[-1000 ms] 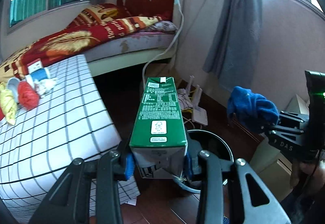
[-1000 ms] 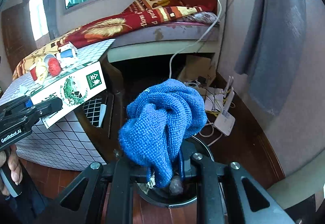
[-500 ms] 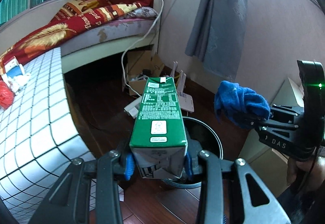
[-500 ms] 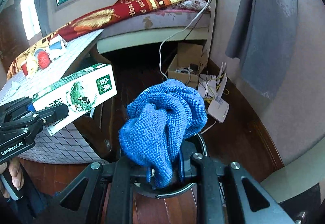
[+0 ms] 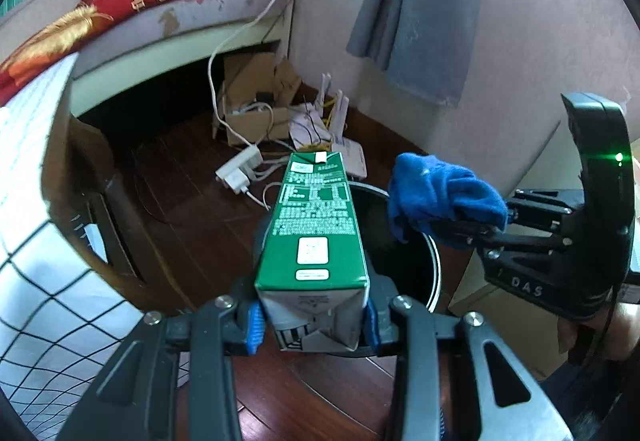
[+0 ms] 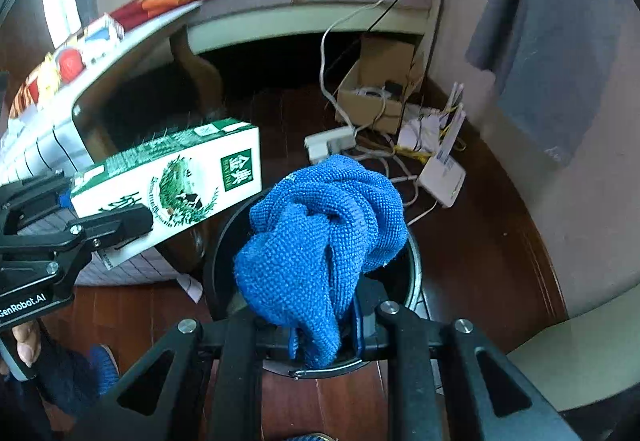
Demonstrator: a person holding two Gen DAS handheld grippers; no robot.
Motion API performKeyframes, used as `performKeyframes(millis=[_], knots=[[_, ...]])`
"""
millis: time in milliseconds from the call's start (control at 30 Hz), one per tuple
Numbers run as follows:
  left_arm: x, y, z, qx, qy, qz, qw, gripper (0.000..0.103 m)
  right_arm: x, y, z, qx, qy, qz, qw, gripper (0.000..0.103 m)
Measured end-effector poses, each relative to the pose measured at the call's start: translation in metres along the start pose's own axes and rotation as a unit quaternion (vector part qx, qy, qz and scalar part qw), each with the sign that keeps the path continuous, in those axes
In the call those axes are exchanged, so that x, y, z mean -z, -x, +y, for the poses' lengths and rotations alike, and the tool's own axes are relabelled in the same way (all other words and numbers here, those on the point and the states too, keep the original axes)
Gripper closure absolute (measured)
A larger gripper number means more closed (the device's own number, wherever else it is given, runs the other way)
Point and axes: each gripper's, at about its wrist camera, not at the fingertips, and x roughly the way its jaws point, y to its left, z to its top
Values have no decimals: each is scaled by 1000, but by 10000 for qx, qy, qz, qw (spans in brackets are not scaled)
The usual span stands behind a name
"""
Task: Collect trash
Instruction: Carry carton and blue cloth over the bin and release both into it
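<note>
My left gripper is shut on a green and white milk carton, which lies flat and points forward over the black round trash bin on the floor. The carton also shows in the right wrist view, left of the bin. My right gripper is shut on a crumpled blue cloth and holds it above the bin opening. The cloth shows in the left wrist view, at the bin's right rim.
A table with a white checked cloth stands at the left. Beyond the bin lie a power strip, cables, a white router and a cardboard box. A bed fills the back. A grey curtain hangs at the right wall.
Both grippers have moved forward and down from the table towards the bin. The carton and the cloth now hang over the bin opening. Both grips are unchanged.
</note>
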Motion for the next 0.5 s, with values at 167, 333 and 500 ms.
performKeyframes(millis=[167,333,500], knots=[[3,-22,1,209,-57,332,9992,60,1,-27,6,-88,198,282,9994,82],[7,-47,15,-443,-96,704,9965,11,11,-75,8,590,687,1002,9908,2],[16,-43,33,-737,186,657,9949,0,18,-81,-5,770,577,1125,9890,0]])
